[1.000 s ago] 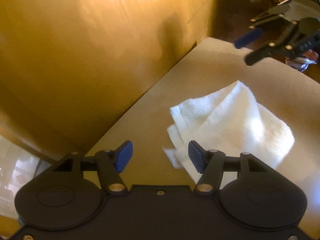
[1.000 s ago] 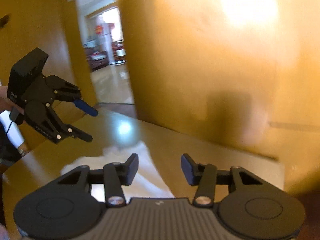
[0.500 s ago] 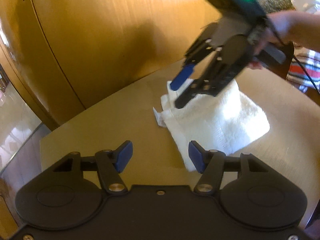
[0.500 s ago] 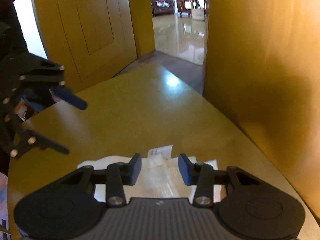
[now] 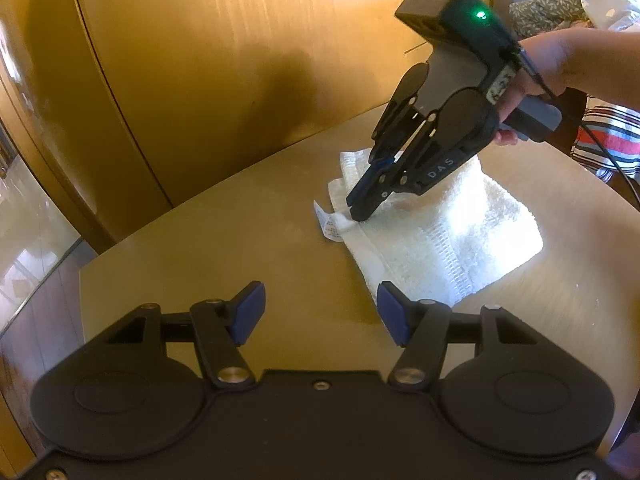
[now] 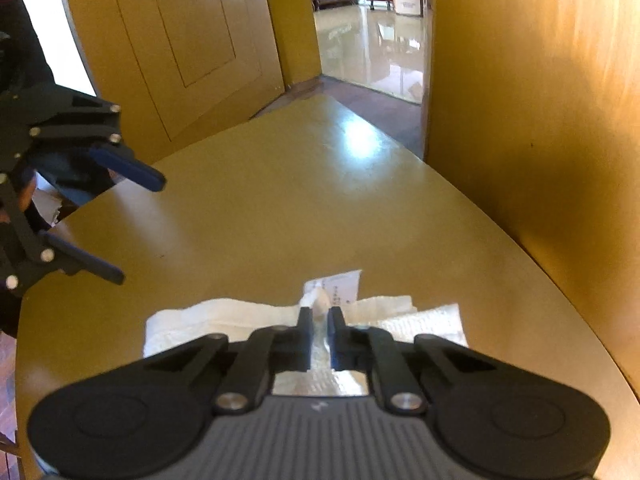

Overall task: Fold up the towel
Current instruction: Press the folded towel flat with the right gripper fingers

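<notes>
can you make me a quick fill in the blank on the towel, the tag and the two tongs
1. The right tongs are pinched on a corner of the white ____.
2. The left tongs are ____, holding nothing.
3. The small paper tag sticks out at the corner gripped by the ____ tongs.
4. The towel lies on the ____.

Missing words: towel; open; right; table
</notes>
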Demonstrator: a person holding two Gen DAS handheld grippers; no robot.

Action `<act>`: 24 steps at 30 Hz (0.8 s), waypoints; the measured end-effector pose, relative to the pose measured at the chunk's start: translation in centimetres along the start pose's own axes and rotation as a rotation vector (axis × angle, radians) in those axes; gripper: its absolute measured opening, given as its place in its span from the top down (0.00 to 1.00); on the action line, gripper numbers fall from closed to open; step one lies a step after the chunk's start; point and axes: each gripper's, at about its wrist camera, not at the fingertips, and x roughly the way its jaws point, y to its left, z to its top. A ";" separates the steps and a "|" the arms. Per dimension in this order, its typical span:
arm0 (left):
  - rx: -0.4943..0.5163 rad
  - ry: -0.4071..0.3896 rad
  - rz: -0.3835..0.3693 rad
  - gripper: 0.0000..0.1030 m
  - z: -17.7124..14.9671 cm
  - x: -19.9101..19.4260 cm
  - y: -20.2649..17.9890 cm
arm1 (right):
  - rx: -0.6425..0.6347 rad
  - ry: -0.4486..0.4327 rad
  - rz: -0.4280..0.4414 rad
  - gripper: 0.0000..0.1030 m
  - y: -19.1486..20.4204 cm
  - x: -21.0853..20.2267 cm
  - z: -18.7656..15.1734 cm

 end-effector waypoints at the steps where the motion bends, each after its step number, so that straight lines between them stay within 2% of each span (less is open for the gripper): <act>1: -0.001 -0.002 -0.001 0.40 0.1 0.0 0.0 | 0.002 -0.013 -0.001 0.94 0.1 -0.5 -0.1; 5: -0.011 -0.020 -0.020 0.40 0.5 -0.1 -0.2 | 0.019 -0.107 -0.021 0.94 0.3 -3.7 -0.4; 10: -0.016 -0.034 -0.033 0.40 0.9 -0.2 -0.2 | 0.038 -0.176 -0.072 0.94 0.5 -6.9 -1.4; 13: -0.016 -0.034 -0.033 0.40 0.9 -0.2 -0.1 | 0.071 -0.160 -0.112 0.94 -0.7 -6.0 -2.0; 16: -0.014 -0.031 -0.031 0.40 0.8 -0.1 0.0 | 0.098 -0.139 -0.124 0.95 -1.9 -1.9 -1.1; 24: -0.013 -0.020 -0.031 0.40 0.5 -0.2 0.1 | 0.155 -0.088 -0.144 0.94 -2.9 0.8 -2.9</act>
